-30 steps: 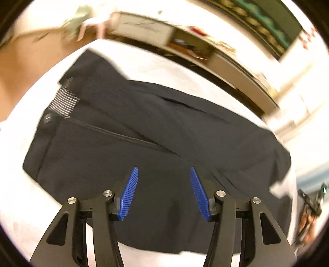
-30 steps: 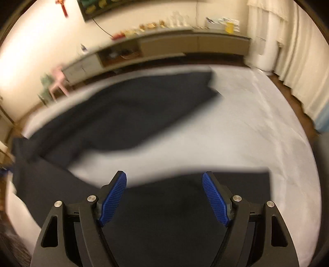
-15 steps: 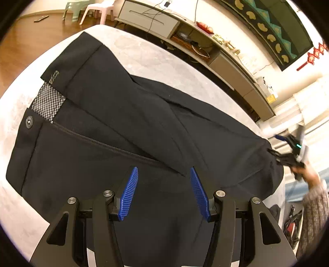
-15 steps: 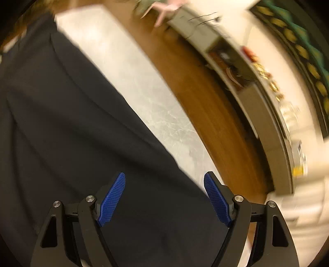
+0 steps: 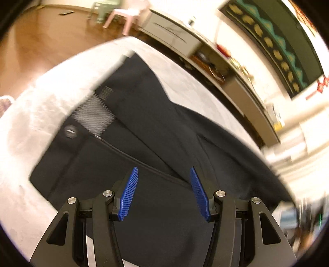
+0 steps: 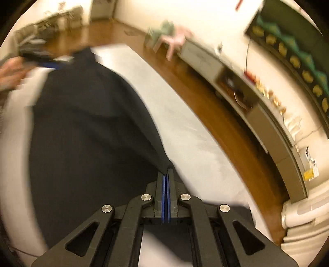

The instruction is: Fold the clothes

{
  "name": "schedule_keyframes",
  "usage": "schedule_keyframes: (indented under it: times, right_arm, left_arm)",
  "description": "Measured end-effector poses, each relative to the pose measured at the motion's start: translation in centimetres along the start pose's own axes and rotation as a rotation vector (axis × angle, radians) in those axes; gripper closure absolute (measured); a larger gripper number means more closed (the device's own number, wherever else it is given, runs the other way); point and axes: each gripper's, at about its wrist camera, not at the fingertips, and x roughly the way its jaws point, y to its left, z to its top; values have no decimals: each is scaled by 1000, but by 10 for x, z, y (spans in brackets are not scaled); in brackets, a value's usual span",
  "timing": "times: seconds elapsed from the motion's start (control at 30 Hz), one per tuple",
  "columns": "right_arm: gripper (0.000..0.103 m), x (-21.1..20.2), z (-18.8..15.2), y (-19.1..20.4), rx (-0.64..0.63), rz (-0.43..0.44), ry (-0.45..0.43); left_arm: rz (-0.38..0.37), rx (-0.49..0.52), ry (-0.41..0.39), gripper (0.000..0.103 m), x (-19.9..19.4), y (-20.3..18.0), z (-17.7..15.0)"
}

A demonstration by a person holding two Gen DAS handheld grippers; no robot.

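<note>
Black trousers (image 5: 148, 131) lie spread on a pale grey surface (image 5: 37, 115), waistband to the left with a button (image 5: 71, 130) and a zip. My left gripper (image 5: 163, 174) is open and empty, hovering just above the trousers near the fly. In the right wrist view my right gripper (image 6: 166, 171) is shut on the edge of the trousers (image 6: 86, 131) at the leg end, and the cloth pulls up into the jaws. The left gripper (image 6: 41, 59) shows blurred at the far end of the garment.
The pale surface (image 6: 185, 133) ends at a wooden floor (image 6: 216, 106). A long low cabinet (image 6: 267, 115) runs along the wall. Small pink and green stools (image 5: 127, 14) stand on the floor beyond the surface.
My right gripper has closed on the trouser edge; it was open half a second ago. My left gripper has stayed open and shifted slightly over the waistband area.
</note>
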Motion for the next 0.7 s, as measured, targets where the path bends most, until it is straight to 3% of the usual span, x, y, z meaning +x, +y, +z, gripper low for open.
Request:
schedule_keyframes:
  times: [0.1, 0.17, 0.3, 0.37, 0.43, 0.5, 0.57, 0.7]
  right_arm:
    - [102, -38, -41, 65, -2, -60, 8]
    - [102, -33, -63, 86, 32, -133, 54]
    - [101, -1, -91, 89, 140, -212, 146]
    - [101, 4, -84, 86, 188, -206, 155]
    - [88, 1, -71, 82, 206, -214, 142]
    - [56, -9, -51, 81, 200, -223, 92]
    - [42, -22, -21, 79, 197, -192, 5]
    - [41, 7, 52, 76, 188, -29, -76]
  left_arm:
    - [-18, -32, -22, 45, 0, 9, 5]
    - [-41, -45, -21, 42, 6, 12, 6]
    - [-65, -109, -36, 42, 13, 27, 8]
    - [-77, -135, -43, 41, 15, 33, 11]
    - [-88, -157, -36, 41, 18, 39, 15]
    - [-93, -179, -32, 41, 21, 45, 19]
    - [-88, -198, -38, 41, 23, 50, 22]
    - [-97, -204, -37, 41, 24, 55, 25]
